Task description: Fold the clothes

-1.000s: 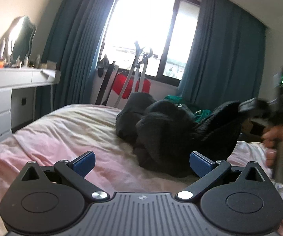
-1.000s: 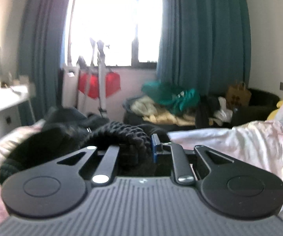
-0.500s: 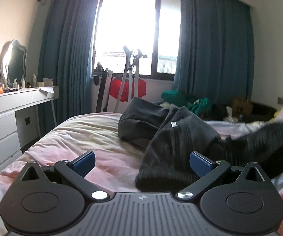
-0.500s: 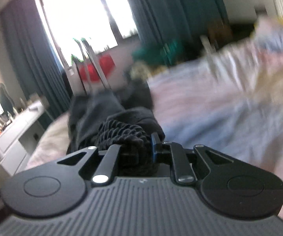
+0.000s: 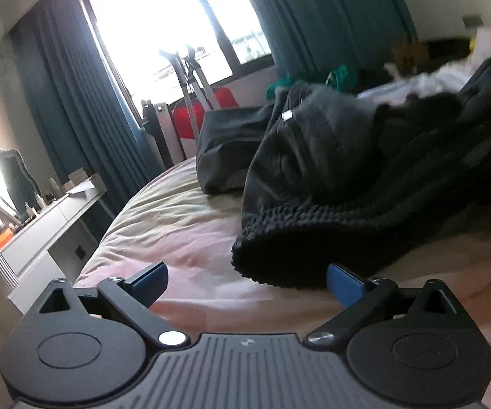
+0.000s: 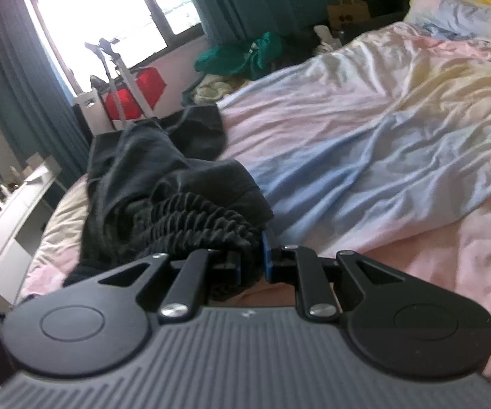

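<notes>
Two tools: one per hand, both over the bed (image 6: 399,143).
Left tool (image 5: 247,281): fingers spread wide, nothing between them; blue fingertips (image 5: 342,281) just short of the garment's knitted hem.
Right tool (image 6: 253,262): fingers pressed together, pinching a bunched ribbed edge of the garment.
Garment (image 5: 330,170): dark knitted piece, lying crumpled on the bed; one end rises to the right tool, the rest trails toward the foot of the bed.
Garment, right wrist view (image 6: 163,184): folds run from the pinch point back over the sheet.
Bed: covered by a wrinkled sheet in pink, pale blue and yellow patches.
Window (image 5: 163,30): bright, flanked by teal curtains (image 5: 327,10).
Dresser (image 5: 37,235): white, left of the bed, small items and a mirror (image 5: 10,177) on top.
Floor by window: red object (image 6: 133,95) and a heap of green cloth (image 6: 242,56).
</notes>
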Demonstrator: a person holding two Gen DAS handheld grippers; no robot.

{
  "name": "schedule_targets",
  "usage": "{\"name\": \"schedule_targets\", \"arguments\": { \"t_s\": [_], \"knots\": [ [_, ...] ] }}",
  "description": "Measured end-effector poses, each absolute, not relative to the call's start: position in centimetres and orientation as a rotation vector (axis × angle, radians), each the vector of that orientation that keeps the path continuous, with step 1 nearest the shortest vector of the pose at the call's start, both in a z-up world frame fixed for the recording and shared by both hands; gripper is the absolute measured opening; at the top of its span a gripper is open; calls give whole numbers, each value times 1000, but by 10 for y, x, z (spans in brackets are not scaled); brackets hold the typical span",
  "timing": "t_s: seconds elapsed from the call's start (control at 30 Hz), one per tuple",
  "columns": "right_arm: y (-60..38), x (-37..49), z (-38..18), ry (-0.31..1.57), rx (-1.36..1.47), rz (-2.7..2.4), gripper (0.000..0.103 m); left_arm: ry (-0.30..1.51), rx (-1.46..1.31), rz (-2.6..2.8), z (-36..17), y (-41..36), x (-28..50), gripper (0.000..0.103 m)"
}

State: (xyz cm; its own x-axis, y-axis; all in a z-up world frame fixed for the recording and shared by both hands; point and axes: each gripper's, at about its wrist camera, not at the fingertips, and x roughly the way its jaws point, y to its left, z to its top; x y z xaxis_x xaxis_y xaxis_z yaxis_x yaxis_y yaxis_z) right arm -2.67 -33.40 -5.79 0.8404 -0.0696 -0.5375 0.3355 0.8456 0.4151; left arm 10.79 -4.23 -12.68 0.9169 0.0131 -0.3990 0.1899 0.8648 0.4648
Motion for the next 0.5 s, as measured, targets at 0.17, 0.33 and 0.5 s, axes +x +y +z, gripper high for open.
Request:
{"name": "schedule_targets", "arguments": {
  "t_s": [0.17,0.33,0.5],
  "knots": [
    [-342,-20,-72,546,575,-260,15,380,596,-53,-136,-54,140,91],
    [-335,-7,-88,577,513,-328,16,414,599,-24,-137,-69,174,66],
    [-330,5,-103,585,445,-368,17,450,406,41,-113,-66,203,37]
  ]
}}
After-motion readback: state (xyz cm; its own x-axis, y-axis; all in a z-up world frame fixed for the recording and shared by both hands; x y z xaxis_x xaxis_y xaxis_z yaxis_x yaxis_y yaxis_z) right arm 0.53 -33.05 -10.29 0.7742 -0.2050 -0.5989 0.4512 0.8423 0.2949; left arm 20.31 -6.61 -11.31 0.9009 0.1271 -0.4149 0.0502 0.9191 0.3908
